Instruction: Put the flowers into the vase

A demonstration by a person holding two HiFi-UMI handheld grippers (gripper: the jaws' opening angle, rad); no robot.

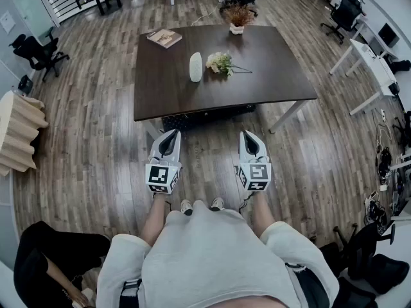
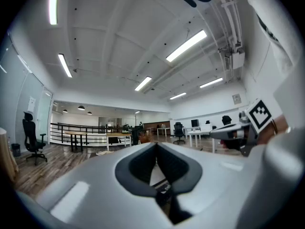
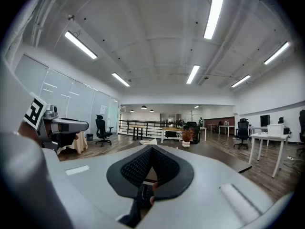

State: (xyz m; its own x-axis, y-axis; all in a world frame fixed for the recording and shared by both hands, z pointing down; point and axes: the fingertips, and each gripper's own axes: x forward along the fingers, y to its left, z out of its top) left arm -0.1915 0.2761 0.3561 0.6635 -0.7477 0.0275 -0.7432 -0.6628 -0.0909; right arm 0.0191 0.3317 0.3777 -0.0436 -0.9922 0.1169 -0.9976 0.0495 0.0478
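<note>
Left gripper [image 1: 171, 135]: jaws pressed together, nothing held. Right gripper [image 1: 246, 133]: likewise closed, empty. Both side by side above wood floor [image 1: 96, 114], on near side of dark table [image 1: 282, 76], apart from it. On table: white vase [image 1: 196, 67], upright, mid-table; flowers [image 1: 220, 63] lying just right of vase, stems pointing right. Far left corner: book [image 1: 164, 38]. Far edge: potted plant [image 1: 238, 17].

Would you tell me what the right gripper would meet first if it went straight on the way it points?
Most likely the dark table, whose near edge lies ahead of the right gripper; its height over the edge is hard to judge.
</note>
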